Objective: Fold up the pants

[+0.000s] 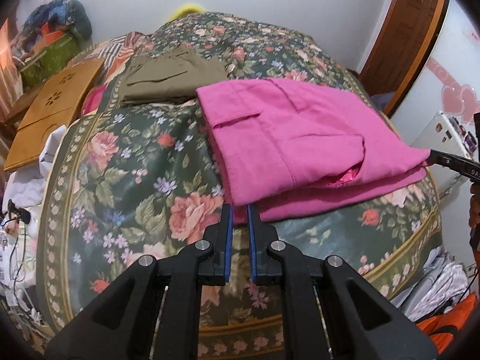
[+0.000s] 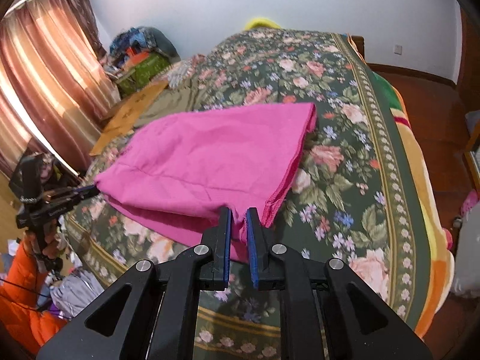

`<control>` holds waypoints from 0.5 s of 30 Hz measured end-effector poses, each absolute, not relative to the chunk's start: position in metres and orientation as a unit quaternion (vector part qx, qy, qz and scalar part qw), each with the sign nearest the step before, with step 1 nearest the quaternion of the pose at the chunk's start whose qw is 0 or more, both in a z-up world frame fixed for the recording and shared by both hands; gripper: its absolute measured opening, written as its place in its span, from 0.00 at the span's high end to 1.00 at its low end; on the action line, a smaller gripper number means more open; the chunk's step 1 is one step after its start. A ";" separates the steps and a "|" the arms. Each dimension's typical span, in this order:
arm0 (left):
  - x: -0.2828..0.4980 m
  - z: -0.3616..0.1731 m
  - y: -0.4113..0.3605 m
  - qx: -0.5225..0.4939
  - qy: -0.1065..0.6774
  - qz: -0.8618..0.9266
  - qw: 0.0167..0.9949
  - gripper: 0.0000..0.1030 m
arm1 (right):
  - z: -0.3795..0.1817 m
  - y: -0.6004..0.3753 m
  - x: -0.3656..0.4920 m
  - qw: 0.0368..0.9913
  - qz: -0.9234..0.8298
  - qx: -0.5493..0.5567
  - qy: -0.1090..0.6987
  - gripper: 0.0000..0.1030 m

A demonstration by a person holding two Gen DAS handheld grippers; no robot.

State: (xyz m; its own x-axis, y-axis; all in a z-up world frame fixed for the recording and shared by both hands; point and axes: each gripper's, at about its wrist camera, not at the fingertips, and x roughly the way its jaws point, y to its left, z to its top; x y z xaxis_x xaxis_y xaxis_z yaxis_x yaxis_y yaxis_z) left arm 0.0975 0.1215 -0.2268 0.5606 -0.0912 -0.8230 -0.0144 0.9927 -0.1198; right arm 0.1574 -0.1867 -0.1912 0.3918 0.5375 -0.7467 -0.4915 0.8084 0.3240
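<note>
The pink pants [image 1: 288,138] lie folded in layers on the floral bedspread [image 1: 135,162]. My left gripper [image 1: 239,210] is shut on the near left corner of the pants, cloth pinched between its blue pads. It shows at the left of the right wrist view [image 2: 90,191], holding that corner. My right gripper [image 2: 238,213] is shut on the near right corner of the pink pants [image 2: 210,153], by the ribbed waistband. Its tip shows at the right of the left wrist view [image 1: 432,154]. The near edge is lifted slightly off the bed.
Folded olive pants [image 1: 171,75] lie farther back on the bed. A wooden lap tray [image 1: 54,108] leans at the bed's left side. Clothes and an orange garment [image 2: 27,282] lie on the floor. Curtains [image 2: 45,69] hang at left.
</note>
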 end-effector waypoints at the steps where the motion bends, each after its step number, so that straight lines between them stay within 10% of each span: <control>1: 0.096 -0.227 0.124 -0.056 0.470 -0.016 0.881 0.91 | -0.192 -0.187 0.156 0.834 0.305 0.021 0.460 0.89; 15: 0.115 -0.171 0.113 -0.038 0.413 -0.030 0.909 0.81 | -0.137 -0.189 0.155 0.867 0.302 0.008 0.397 0.72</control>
